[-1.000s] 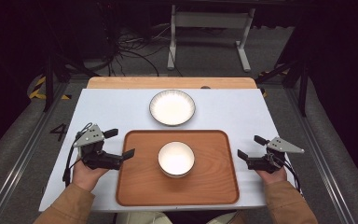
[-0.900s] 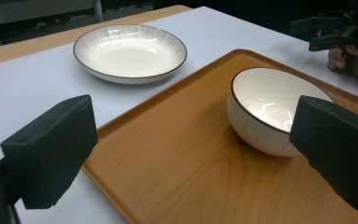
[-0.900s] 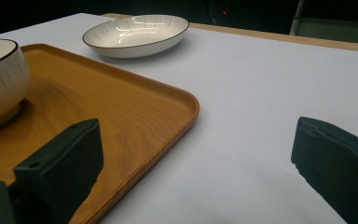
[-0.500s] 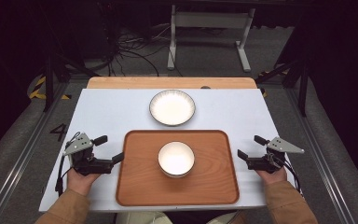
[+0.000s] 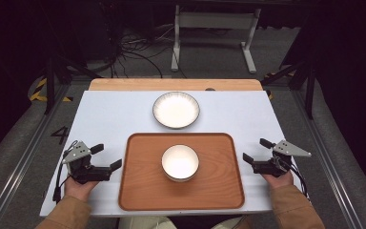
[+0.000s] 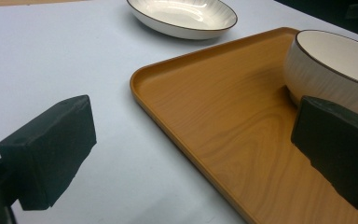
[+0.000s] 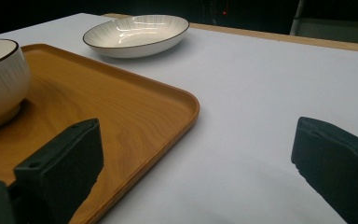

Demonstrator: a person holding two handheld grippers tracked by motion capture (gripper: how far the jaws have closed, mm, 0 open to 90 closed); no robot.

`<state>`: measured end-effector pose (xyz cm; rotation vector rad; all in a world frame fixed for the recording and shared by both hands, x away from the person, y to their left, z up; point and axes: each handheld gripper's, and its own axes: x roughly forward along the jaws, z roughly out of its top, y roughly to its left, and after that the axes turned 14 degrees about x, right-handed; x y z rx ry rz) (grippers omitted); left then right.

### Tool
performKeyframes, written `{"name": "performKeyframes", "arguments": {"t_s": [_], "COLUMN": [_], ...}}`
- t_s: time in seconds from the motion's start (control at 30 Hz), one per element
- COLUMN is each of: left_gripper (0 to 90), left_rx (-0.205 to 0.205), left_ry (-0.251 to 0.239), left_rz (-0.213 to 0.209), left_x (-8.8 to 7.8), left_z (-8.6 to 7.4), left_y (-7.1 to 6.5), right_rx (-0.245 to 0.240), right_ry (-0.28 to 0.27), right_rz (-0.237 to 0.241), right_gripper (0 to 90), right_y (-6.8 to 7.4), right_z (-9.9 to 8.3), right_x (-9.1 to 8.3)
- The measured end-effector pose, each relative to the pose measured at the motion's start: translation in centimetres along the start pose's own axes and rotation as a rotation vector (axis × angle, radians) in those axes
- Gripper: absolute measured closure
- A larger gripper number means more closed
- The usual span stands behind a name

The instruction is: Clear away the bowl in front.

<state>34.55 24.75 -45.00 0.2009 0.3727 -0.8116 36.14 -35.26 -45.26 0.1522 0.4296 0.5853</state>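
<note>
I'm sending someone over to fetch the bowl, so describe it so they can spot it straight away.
Start at the white table and find the wooden tray at its near edge, between the two hand-held grippers. The bowl stands in the middle of that tray. It is deep, white and dark-rimmed, unlike the wide shallow plate lying on the bare table beyond the tray.

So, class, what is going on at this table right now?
A person holds a tool in each hand beside a wooden tray. The left tool and right tool are both open, each straddling a tray edge. A white bowl sits on the tray; a plate lies beyond it.
</note>
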Motion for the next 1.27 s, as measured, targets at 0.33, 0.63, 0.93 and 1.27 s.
{"name": "performKeyframes", "arguments": {"t_s": [0.33,0.63,0.93,1.27], "left_gripper": [0.3,0.4,0.4,0.4], "left_rx": [-0.012,-0.002,0.004,-0.006], "left_ry": [0.025,0.059,0.066,0.06], "left_rz": [0.001,-0.016,-0.017,-0.018], "left_x": [0.8,1.4,1.5,1.5], "left_z": [-0.9,-1.0,-1.0,-1.0], "left_y": [0.1,-0.1,-0.1,-0.1], "right_rx": [0.002,0.0,-0.005,-0.005], "right_ry": [0.0,0.0,0.001,0.001], "right_rz": [0.002,0.0,-0.001,0.0], "right_gripper": [2.6,2.6,2.7,2.7], "right_y": [0.0,0.0,0.0,0.0], "right_z": [0.0,0.0,0.0,0.0], "right_x": [0.0,0.0,0.0,0.0]}}
